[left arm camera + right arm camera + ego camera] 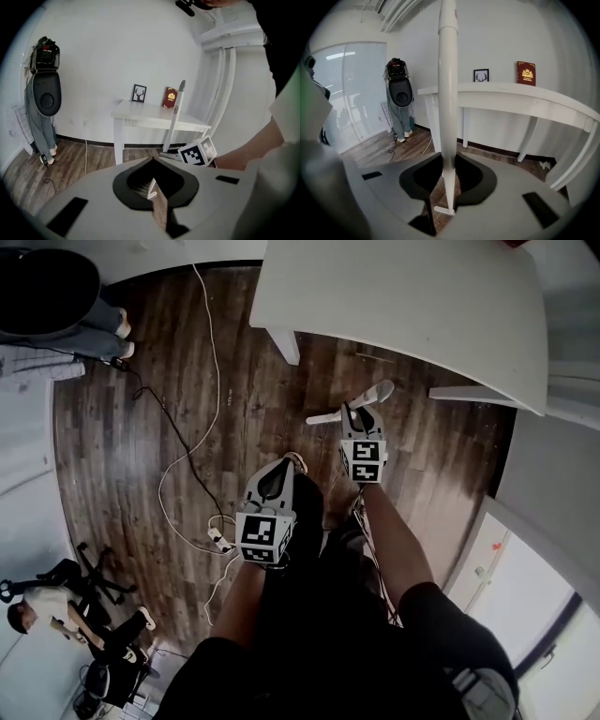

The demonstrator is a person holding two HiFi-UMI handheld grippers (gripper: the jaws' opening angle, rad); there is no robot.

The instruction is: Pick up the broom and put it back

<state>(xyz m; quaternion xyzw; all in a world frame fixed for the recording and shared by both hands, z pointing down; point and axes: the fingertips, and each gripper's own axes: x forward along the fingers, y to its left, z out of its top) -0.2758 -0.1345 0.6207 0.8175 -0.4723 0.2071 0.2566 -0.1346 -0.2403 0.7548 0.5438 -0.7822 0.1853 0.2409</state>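
The broom shows as a long white handle point(448, 93) that rises straight up through the right gripper view. My right gripper point(447, 164) is shut on it, with one jaw on each side of the shaft. From the head view, the handle point(373, 396) slants over the wood floor just below the white table, and the right gripper point(350, 413) grips it near its middle. The left gripper view shows the same handle point(176, 115) upright in front of the table. My left gripper point(291, 462) hangs lower left of the right one, its jaws together and nothing in them.
A white table point(403, 306) fills the upper right, with one leg point(284, 343) close to the broom. Cables point(183, 460) trail over the wood floor on the left. One person stands at the upper left point(56, 296); another point(47, 610) sits by an office chair, lower left.
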